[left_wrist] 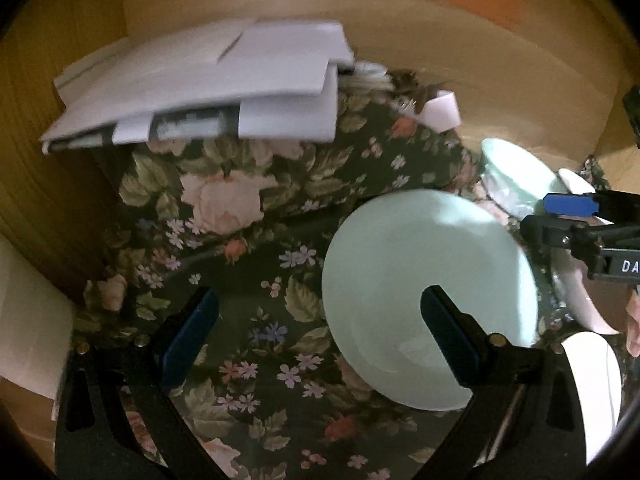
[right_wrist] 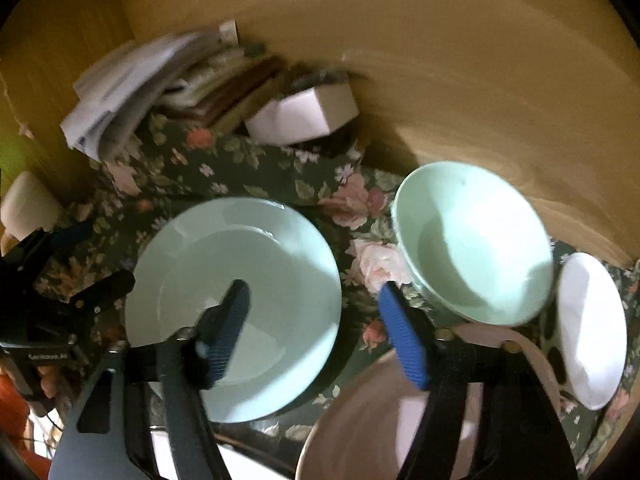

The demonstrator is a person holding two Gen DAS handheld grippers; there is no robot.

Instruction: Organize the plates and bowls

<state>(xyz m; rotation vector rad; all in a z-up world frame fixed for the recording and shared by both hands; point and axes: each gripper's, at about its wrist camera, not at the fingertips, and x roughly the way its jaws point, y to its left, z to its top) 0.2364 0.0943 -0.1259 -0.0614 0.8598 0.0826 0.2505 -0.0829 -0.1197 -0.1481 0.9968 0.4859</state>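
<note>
Bare floral cloth [left_wrist: 248,300] lies free left of the green plate [right_wrist: 236,304]; papers [left_wrist: 192,92] block the far left, bowls [right_wrist: 476,244] crowd the right

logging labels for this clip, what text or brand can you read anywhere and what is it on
"DA", white letters cut off by the picture's edge, on the black body of the right gripper in the left wrist view.
A small white label on the black body of the left gripper in the right wrist view: too blurred to read.
Dark print on the stack of papers: too blurred to read.
Nothing is written on the pale green plate or the green bowl.
</note>
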